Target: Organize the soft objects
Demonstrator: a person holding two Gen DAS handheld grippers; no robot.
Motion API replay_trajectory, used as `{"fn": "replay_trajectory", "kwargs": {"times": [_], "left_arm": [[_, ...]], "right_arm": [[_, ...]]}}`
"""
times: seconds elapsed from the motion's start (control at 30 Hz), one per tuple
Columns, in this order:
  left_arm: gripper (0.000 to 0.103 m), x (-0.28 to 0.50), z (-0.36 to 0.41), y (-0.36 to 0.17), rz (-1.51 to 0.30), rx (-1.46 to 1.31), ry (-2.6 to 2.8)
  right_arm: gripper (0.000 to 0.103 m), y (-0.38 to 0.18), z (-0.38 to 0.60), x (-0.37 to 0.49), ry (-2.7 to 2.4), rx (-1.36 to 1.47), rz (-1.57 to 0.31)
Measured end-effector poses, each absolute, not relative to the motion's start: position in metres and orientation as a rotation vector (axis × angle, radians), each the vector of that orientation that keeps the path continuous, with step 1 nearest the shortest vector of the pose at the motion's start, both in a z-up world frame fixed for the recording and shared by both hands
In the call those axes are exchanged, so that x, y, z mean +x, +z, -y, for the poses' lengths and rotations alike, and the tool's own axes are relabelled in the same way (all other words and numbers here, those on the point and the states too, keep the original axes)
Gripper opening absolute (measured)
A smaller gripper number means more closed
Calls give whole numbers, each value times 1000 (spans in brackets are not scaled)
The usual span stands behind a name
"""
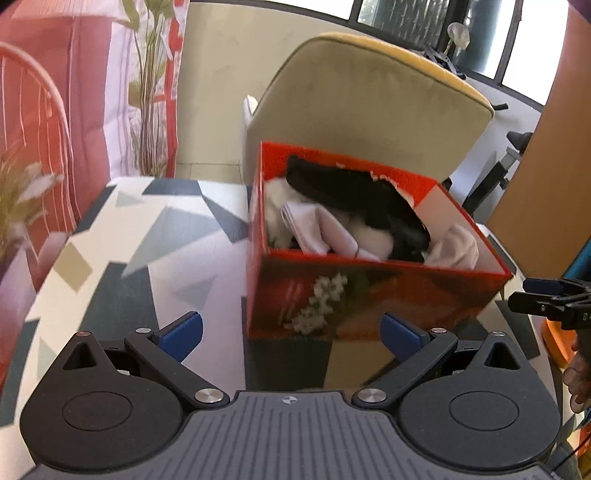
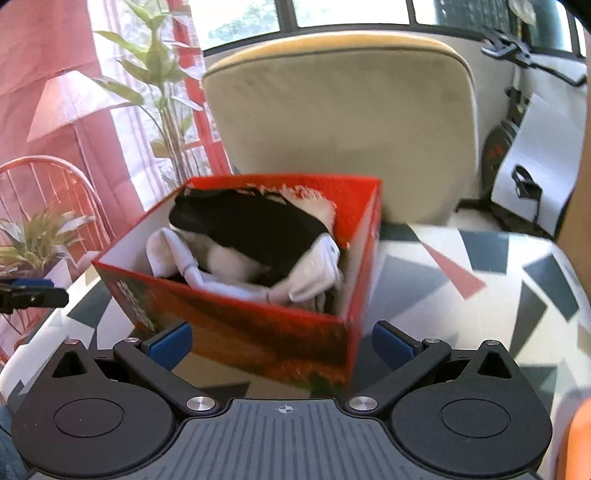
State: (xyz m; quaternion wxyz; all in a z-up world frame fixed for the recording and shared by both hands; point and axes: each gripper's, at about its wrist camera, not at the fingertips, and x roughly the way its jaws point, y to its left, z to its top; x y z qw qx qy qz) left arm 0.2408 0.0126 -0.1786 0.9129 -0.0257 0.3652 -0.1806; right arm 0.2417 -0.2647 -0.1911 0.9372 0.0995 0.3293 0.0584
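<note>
Red box [image 1: 373, 295] beyond open, empty jaws

Daylight from the windows [image 2: 332, 11] behind you lights both views brightly and blows out the panes. You see motion blur on the red box [image 1: 369, 295] and patterned surface [image 2: 480, 266], while fisheye distortion bends the chair back [image 2: 340, 122] and frame edges.

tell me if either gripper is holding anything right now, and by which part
Nothing is held. The left gripper and right gripper both stand open and empty, short of the red box of socks.
</note>
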Motion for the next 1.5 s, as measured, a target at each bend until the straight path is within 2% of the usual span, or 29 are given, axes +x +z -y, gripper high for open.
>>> {"fn": "replay_trajectory", "kwargs": {"times": [0.8, 1.5], "left_arm": [[103, 226, 12, -274, -1020, -56, -393], [103, 214, 25, -279, -960, 24, -341]], "right_arm": [[103, -286, 238, 211, 48, 211, -957], [103, -297, 233, 212, 0, 263, -945]]}}
